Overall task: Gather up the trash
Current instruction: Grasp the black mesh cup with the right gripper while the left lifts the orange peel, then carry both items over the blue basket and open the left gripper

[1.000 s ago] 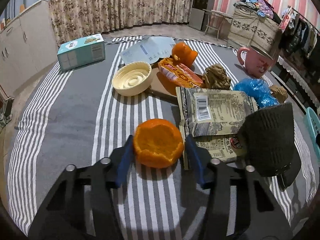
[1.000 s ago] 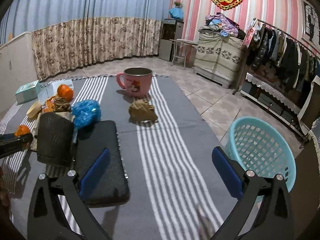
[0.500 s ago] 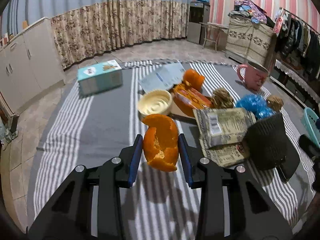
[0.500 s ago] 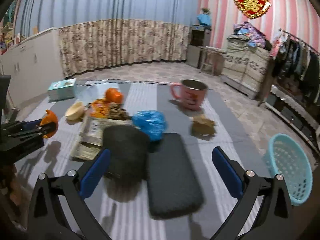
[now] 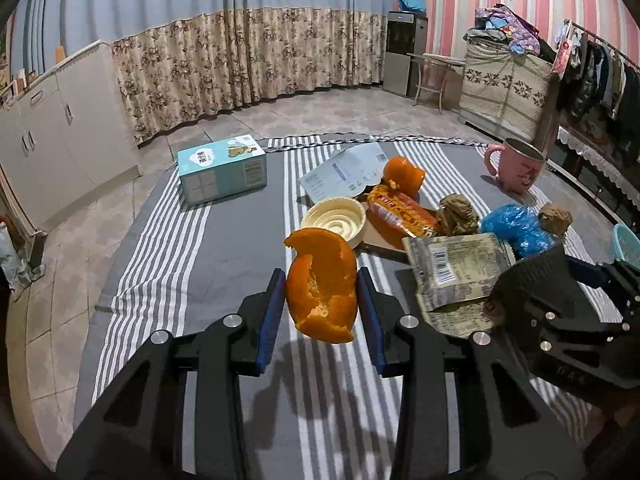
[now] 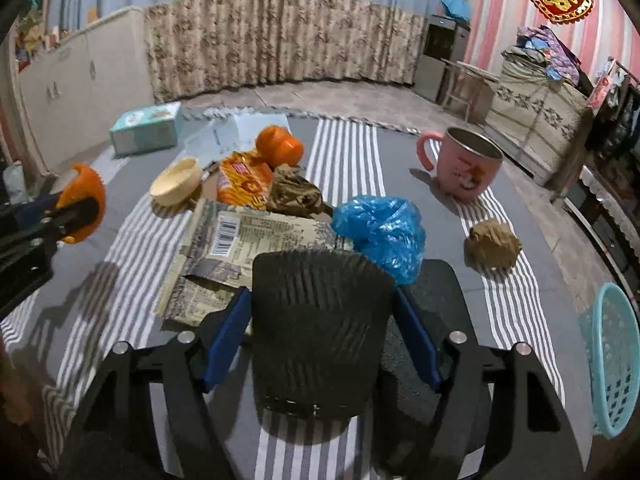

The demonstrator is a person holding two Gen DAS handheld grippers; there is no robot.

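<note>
My left gripper (image 5: pixel 321 300) is shut on a hollow orange peel (image 5: pixel 322 284) and holds it above the striped cloth; the peel also shows at the left of the right wrist view (image 6: pixel 82 204). My right gripper (image 6: pixel 320 332) has its blue pads on both sides of a black ribbed cup-like object (image 6: pixel 320 320) that stands on a dark pad (image 6: pixel 436 308). A grey snack wrapper (image 6: pixel 248 240), a blue plastic bag (image 6: pixel 380 232), two crumpled brown paper balls (image 6: pixel 492 244) (image 6: pixel 296 196), an orange wrapper (image 6: pixel 242 180) and another orange peel (image 6: pixel 278 146) lie ahead.
A turquoise basket (image 6: pixel 612 364) stands off the table's right edge. A pink mug (image 6: pixel 466 164), a cream bowl (image 6: pixel 176 182), a teal tissue box (image 6: pixel 146 128) and white papers (image 5: pixel 344 168) sit on the table.
My left gripper closed on the orange peel and lifted it off the cloth. My right gripper swung left and closed in around the black ribbed object.
</note>
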